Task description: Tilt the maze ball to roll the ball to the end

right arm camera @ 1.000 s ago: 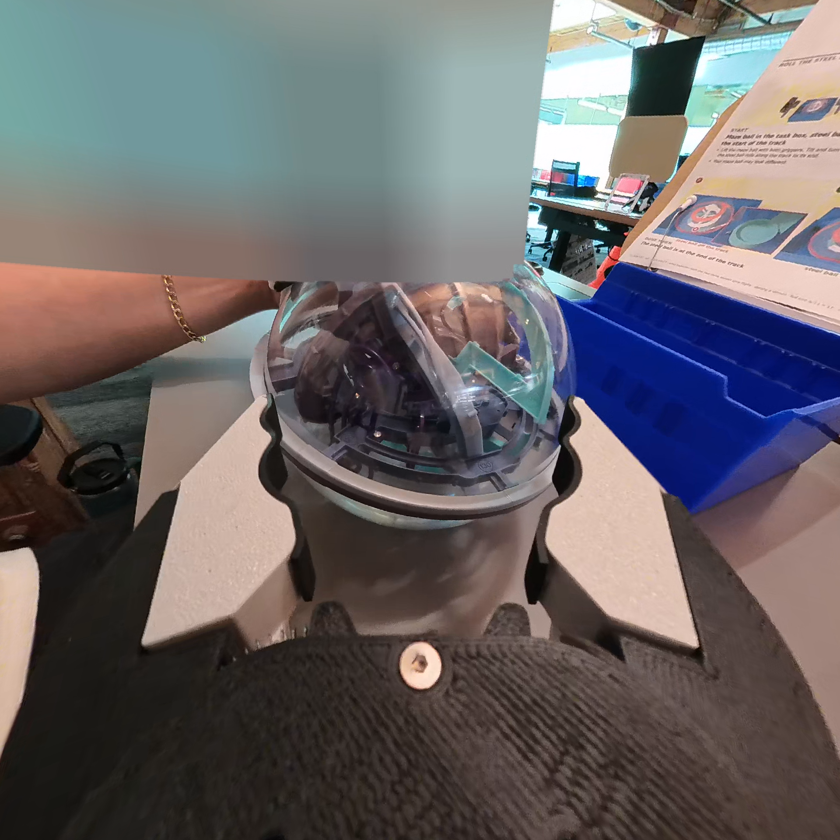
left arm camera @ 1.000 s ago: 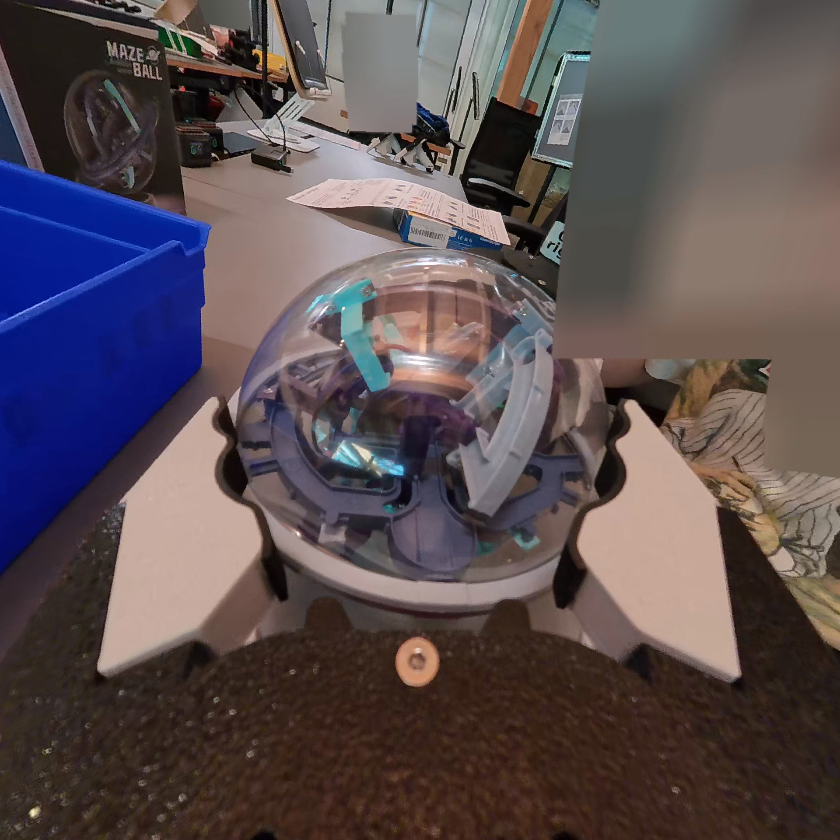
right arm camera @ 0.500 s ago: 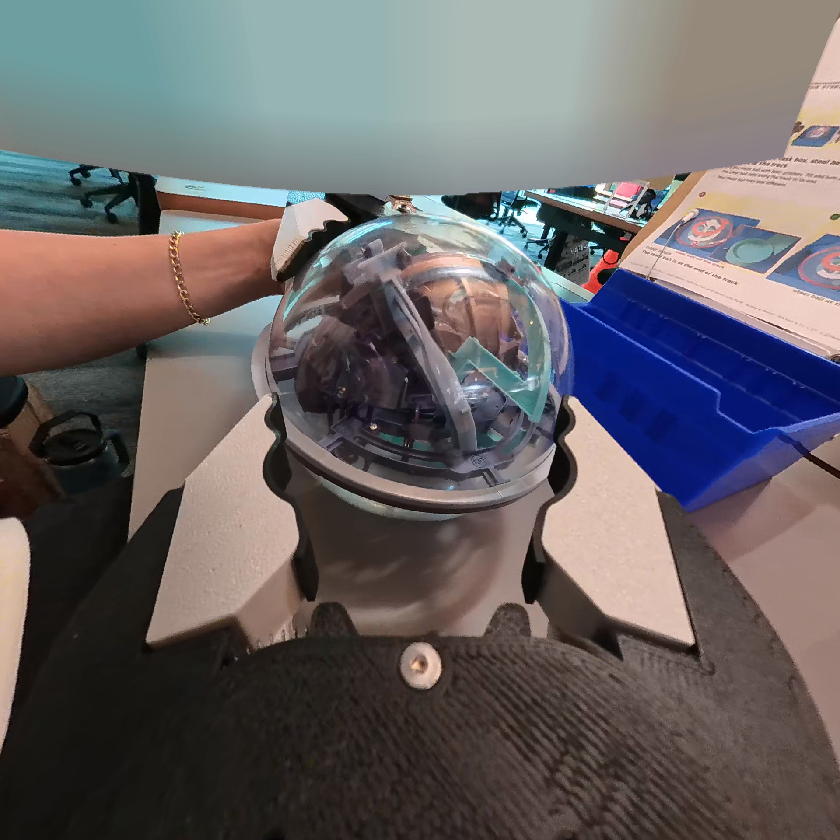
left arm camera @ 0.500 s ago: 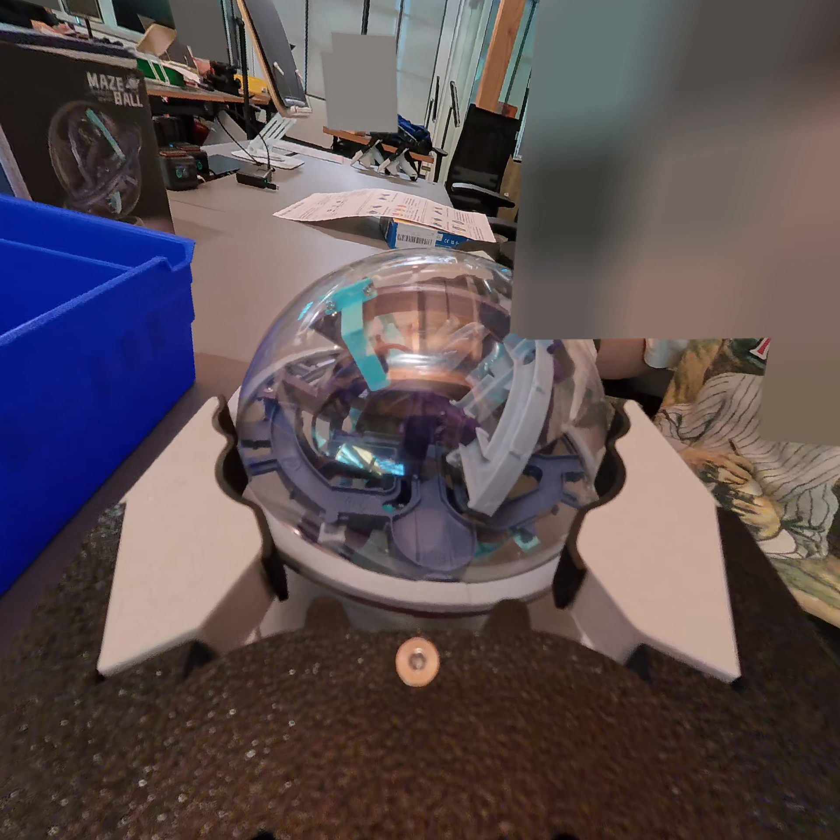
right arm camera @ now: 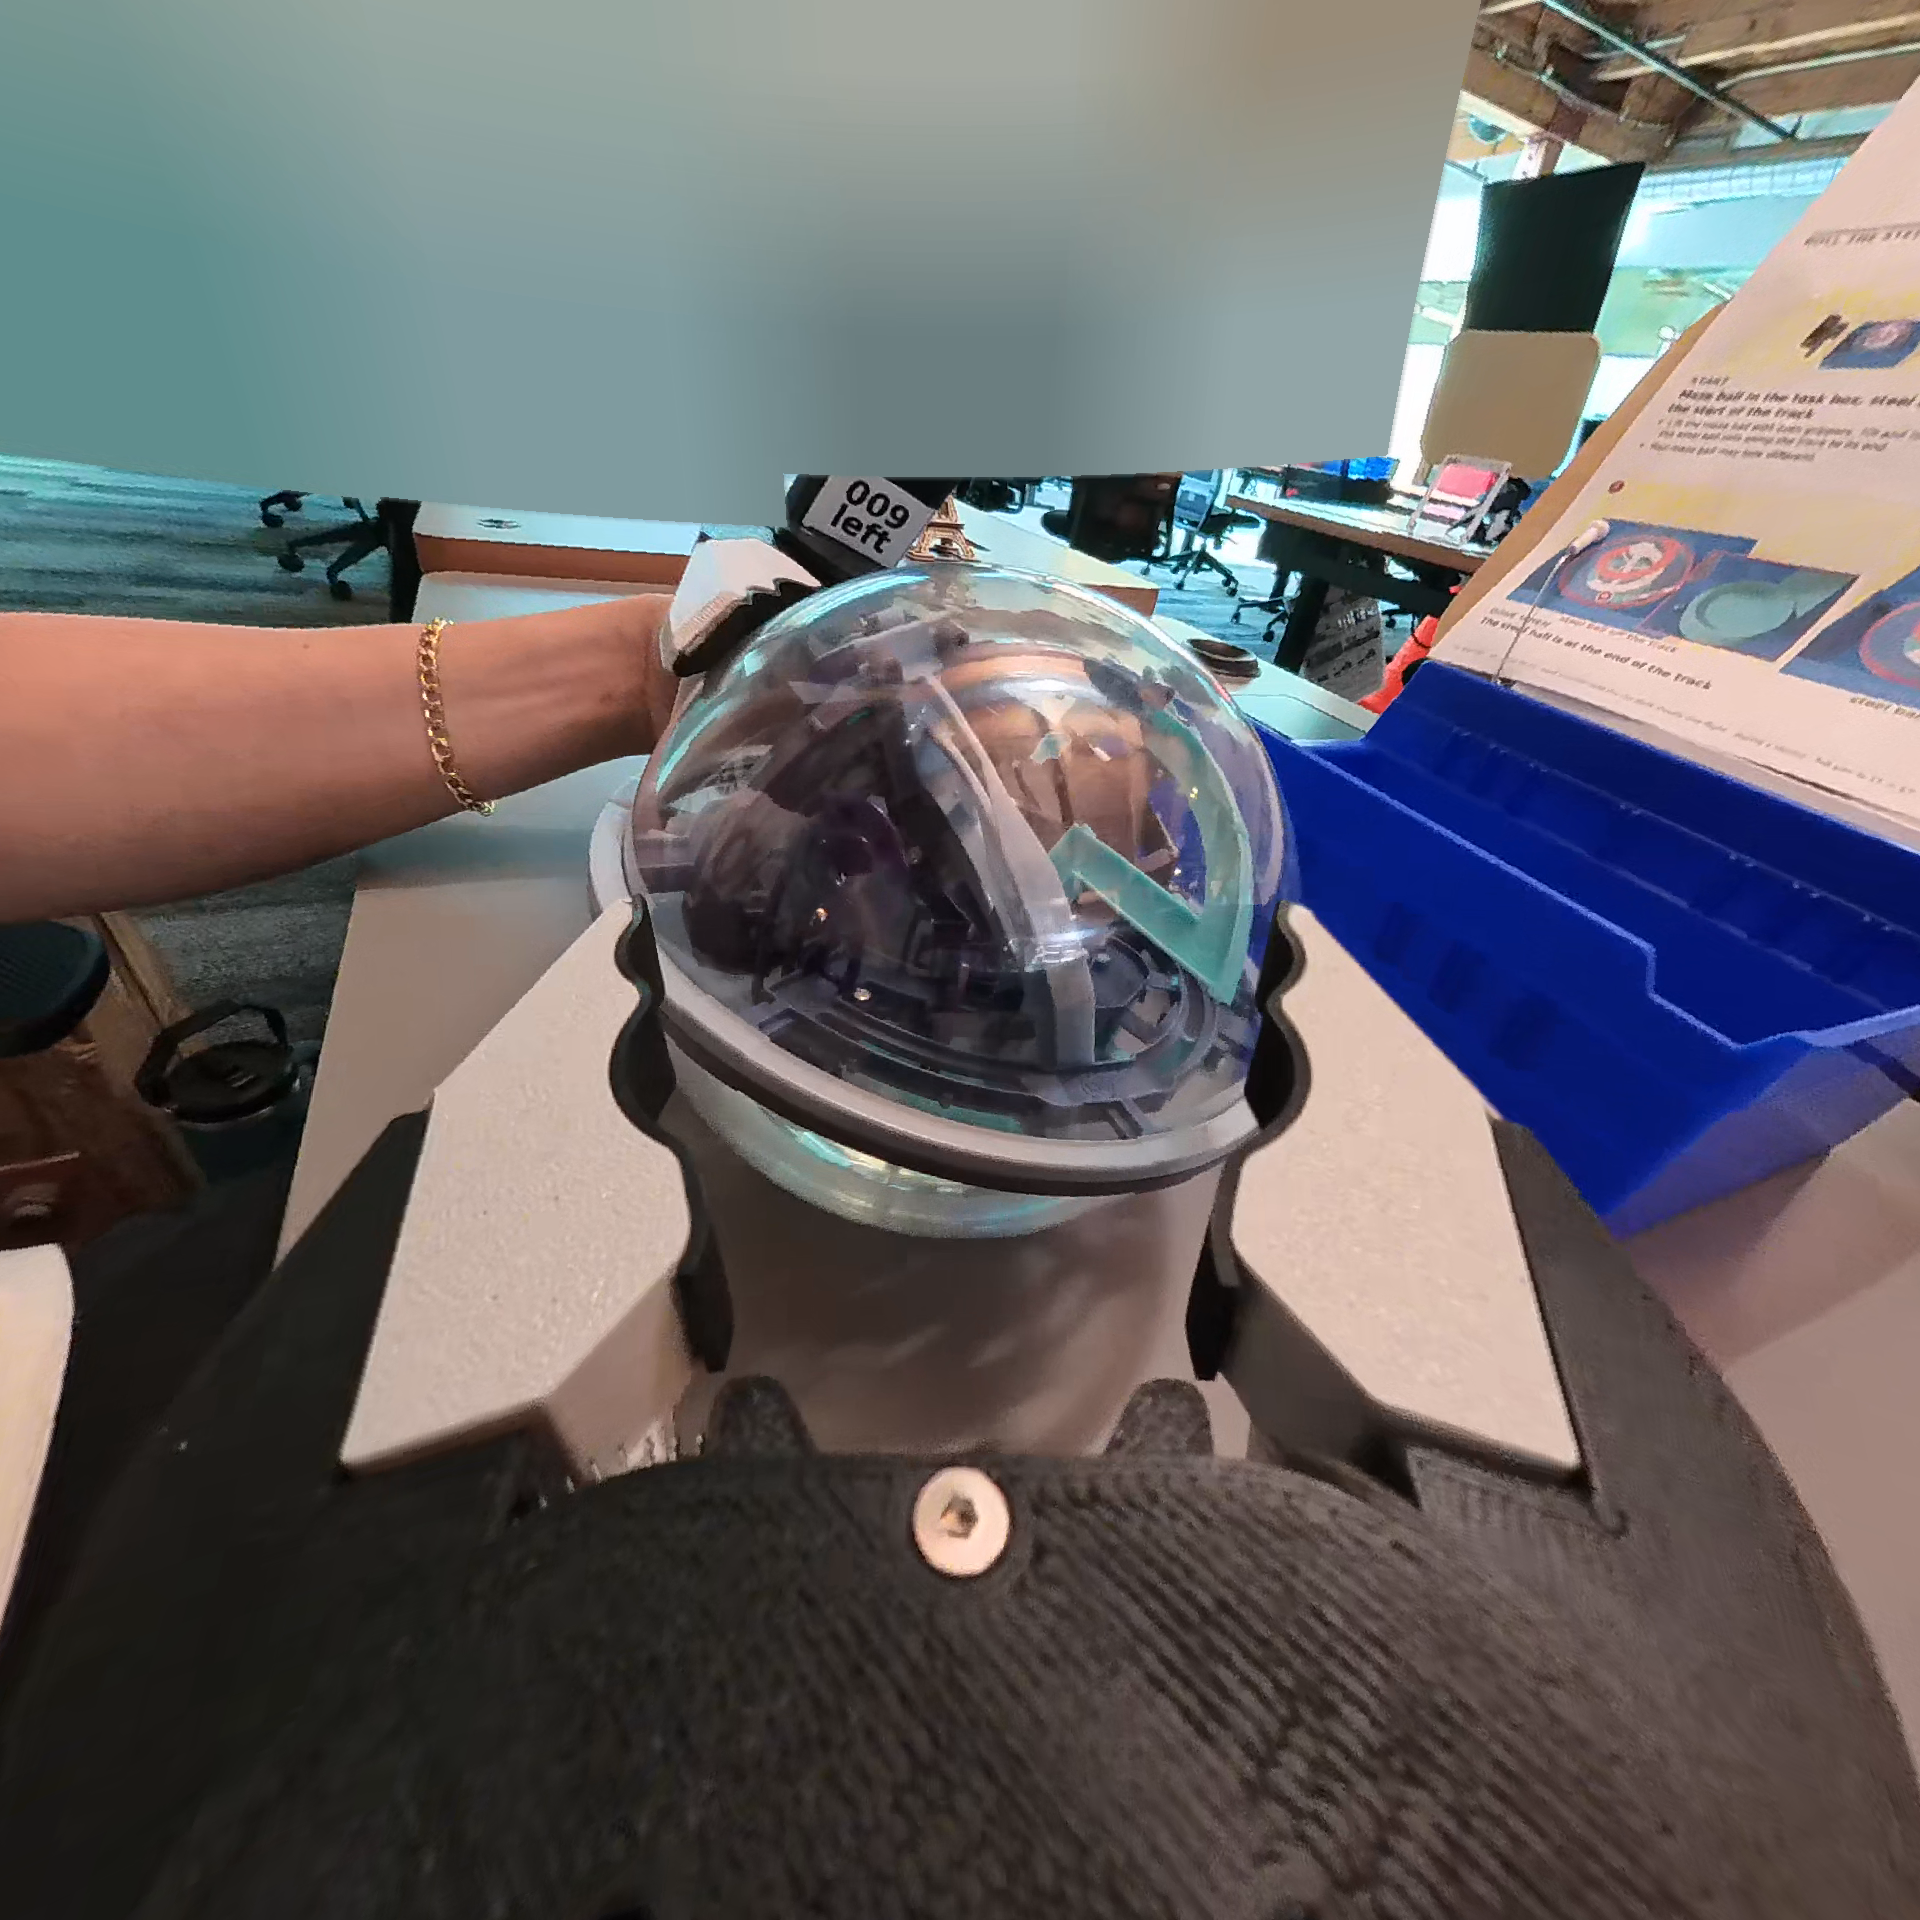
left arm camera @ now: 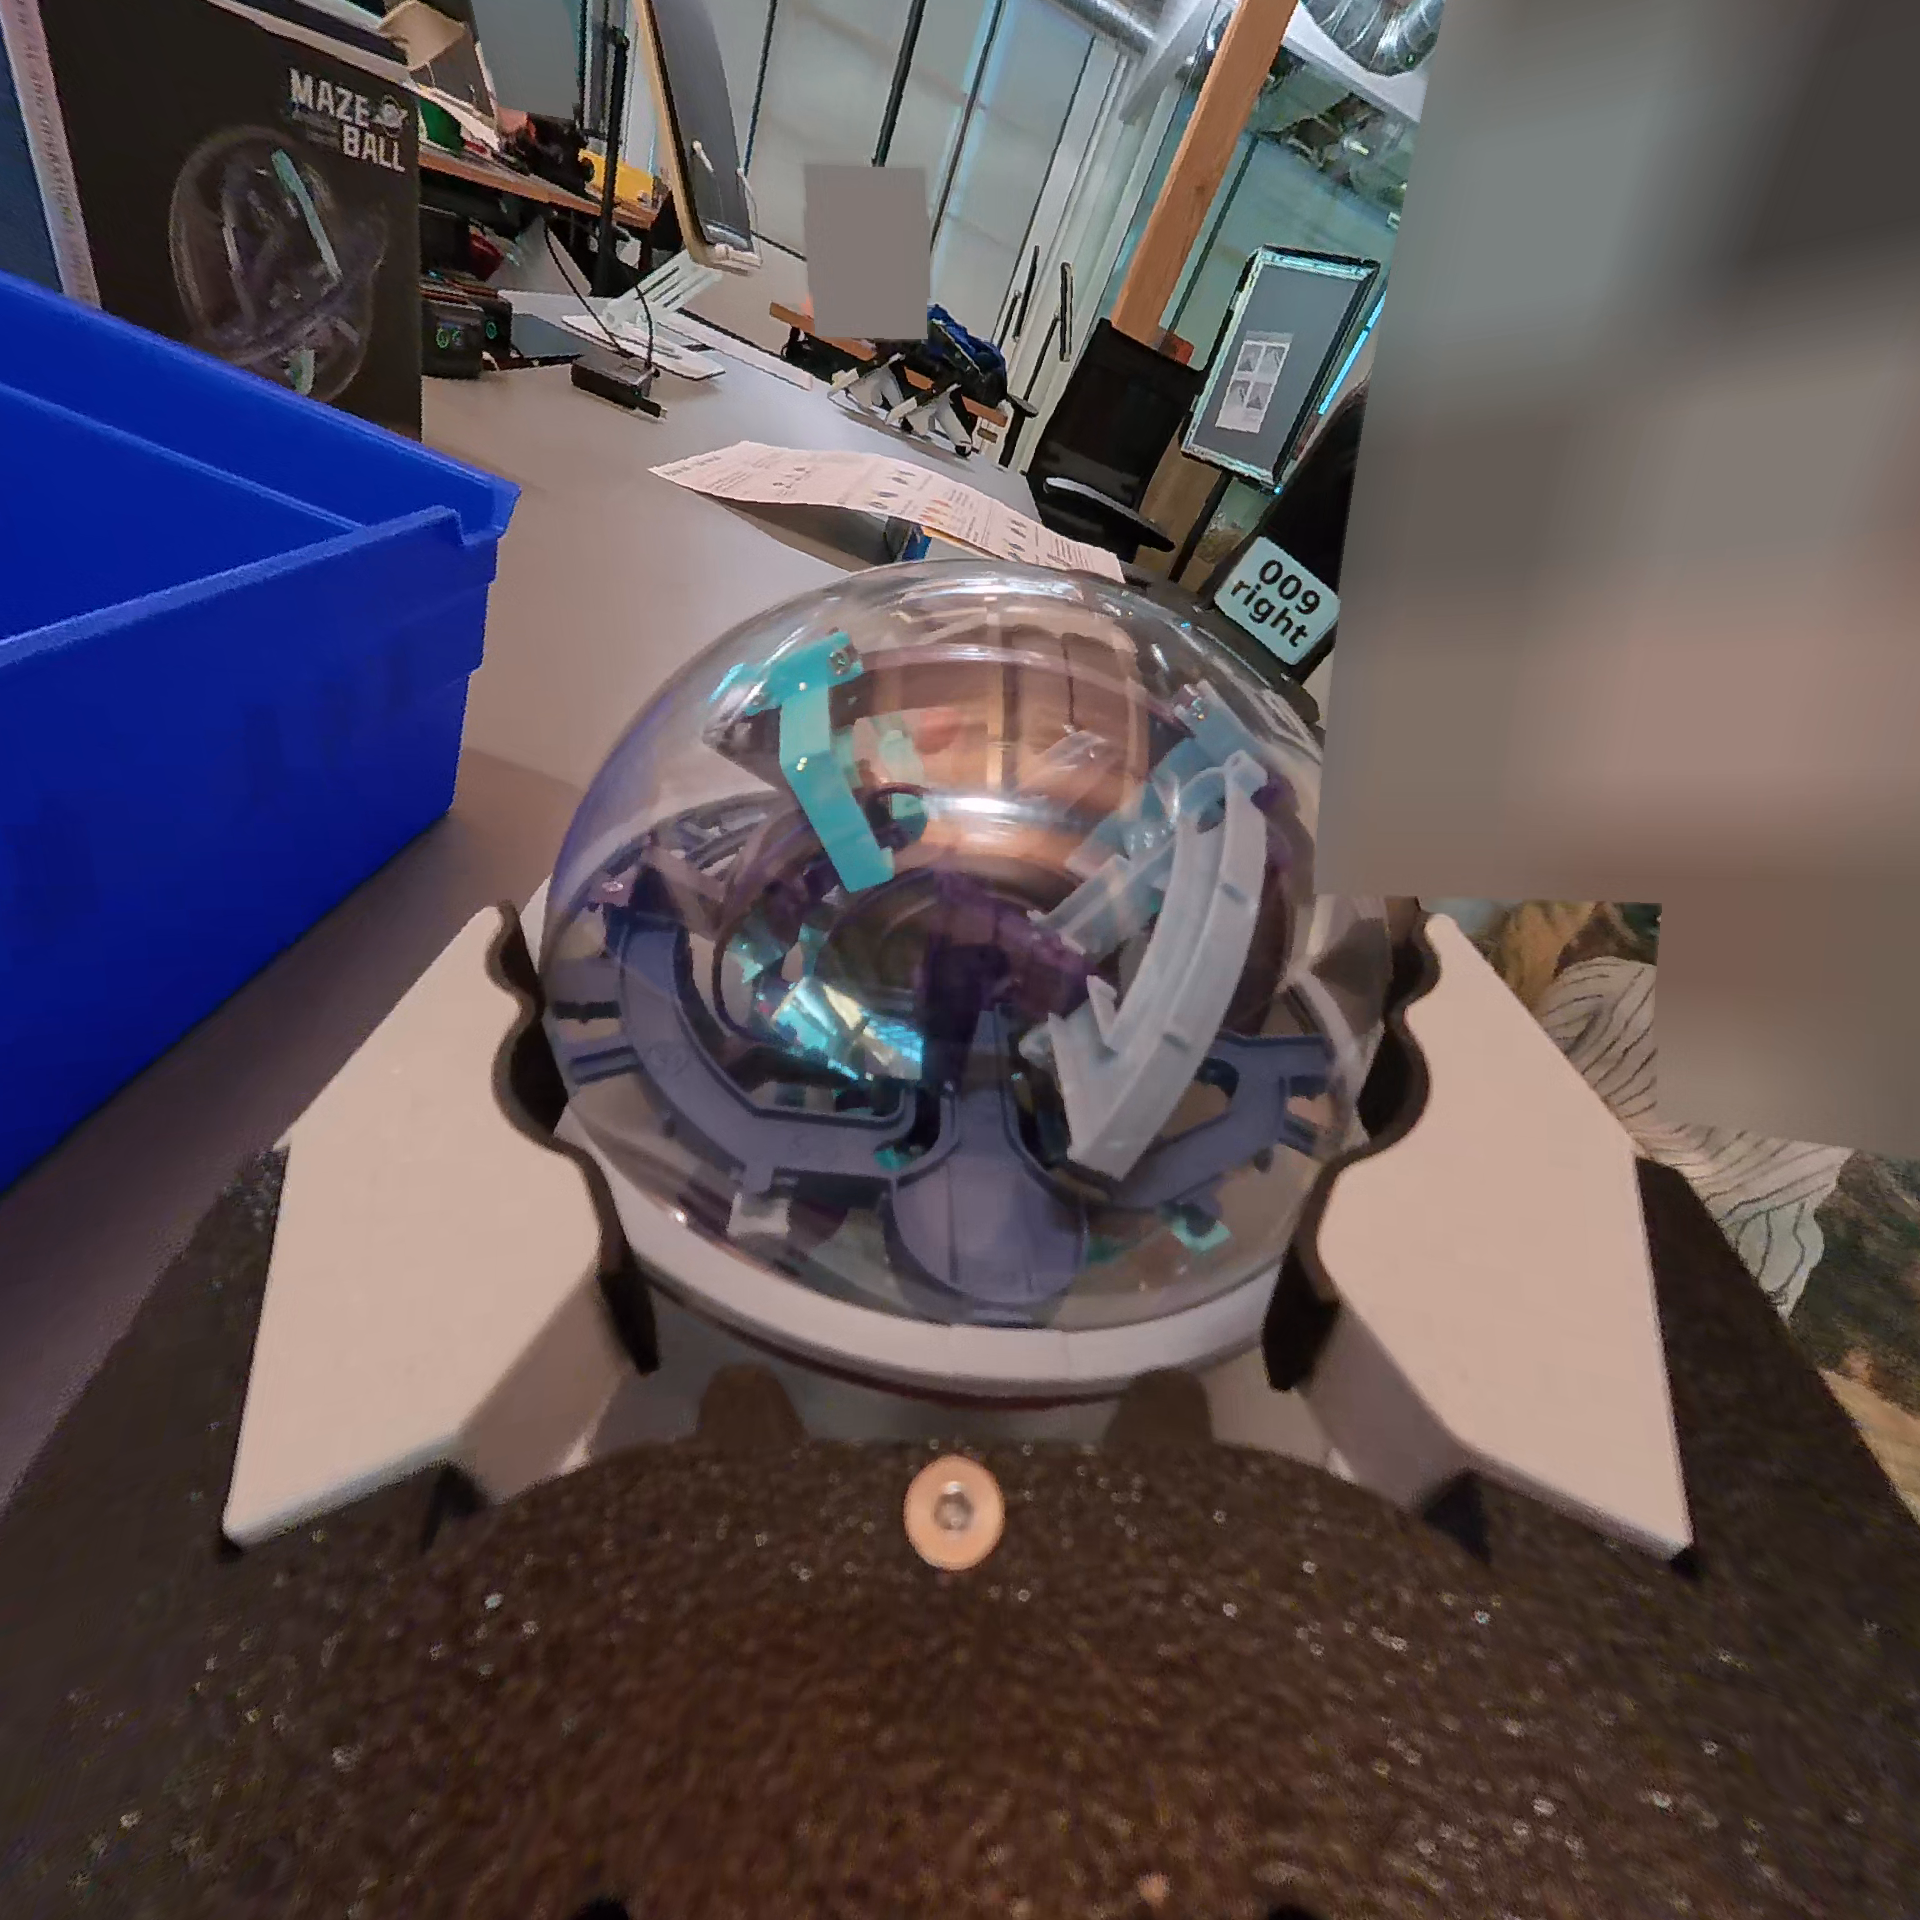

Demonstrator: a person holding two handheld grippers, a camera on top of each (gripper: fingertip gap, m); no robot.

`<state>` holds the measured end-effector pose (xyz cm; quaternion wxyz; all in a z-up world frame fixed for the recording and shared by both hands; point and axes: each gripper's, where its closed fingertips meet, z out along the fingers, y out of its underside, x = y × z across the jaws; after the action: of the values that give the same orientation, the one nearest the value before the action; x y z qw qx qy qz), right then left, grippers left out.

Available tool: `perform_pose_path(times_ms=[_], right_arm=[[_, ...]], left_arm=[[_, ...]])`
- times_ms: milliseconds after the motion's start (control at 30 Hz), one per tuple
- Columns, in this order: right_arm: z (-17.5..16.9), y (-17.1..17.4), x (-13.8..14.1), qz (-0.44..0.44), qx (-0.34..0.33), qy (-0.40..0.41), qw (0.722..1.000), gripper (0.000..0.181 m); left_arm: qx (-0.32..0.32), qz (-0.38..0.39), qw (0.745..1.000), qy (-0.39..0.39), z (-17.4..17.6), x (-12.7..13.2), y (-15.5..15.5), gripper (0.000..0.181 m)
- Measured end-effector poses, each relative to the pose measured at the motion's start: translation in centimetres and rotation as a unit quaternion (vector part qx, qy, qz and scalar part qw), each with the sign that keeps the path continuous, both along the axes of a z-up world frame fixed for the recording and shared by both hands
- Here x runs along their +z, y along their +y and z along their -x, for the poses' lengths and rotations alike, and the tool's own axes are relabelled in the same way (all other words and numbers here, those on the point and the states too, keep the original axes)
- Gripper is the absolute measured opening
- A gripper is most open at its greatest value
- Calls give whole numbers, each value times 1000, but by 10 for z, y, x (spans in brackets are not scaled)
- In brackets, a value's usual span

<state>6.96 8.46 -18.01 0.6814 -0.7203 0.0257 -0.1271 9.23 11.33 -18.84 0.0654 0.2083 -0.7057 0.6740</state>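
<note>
The maze ball (left arm camera: 935,935) is a clear sphere with a grey rim and with blue, grey and teal tracks inside. My left gripper (left arm camera: 956,987) is shut on it, one white finger on each side. My right gripper (right arm camera: 951,956) is shut on the same ball (right arm camera: 956,883) from the opposite side and grips at the rim. The rim slants down to the right in the right wrist view. The ball hangs just above the table (right arm camera: 468,862). A finger of the left gripper (right arm camera: 727,603) shows over the ball's top. I cannot pick out the small rolling ball.
A blue bin (left arm camera: 239,623) stands close beside the ball and also shows in the right wrist view (right arm camera: 1610,935). A dark product box (left arm camera: 249,208) is behind it, an instruction sheet (right arm camera: 1714,520) leans over it. A person's forearm (right arm camera: 260,748) reaches in. Papers (left arm camera: 862,494) lie farther back.
Both grippers have stayed shut on the ball and turned it. Its rim now slants down to the right in the right wrist view. The left gripper's finger has come into sight behind it.
</note>
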Motion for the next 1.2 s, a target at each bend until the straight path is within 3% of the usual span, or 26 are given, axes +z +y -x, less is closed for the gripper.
perform_pose_path(times_ms=[100, 233, 433, 1200], right_arm=[[2, -3, 3, 2, 25, -28, 999, 107], [8, -7, -3, 35, 67, -37, 996, 124], [-11, -3, -17, 65, 29, -69, 995, 119], [-3, -2, -16, 28, -2, 13, 1000, 122]], left_arm=[[1, -4, 1000, 3, 0, 0, 0, 153], [10, -5, 999, 34, -6, -2, 1, 152], [20, -1, 998, 51, -10, -2, -1, 152], [11, 21, 992, 126, -8, -2, -2, 152]])
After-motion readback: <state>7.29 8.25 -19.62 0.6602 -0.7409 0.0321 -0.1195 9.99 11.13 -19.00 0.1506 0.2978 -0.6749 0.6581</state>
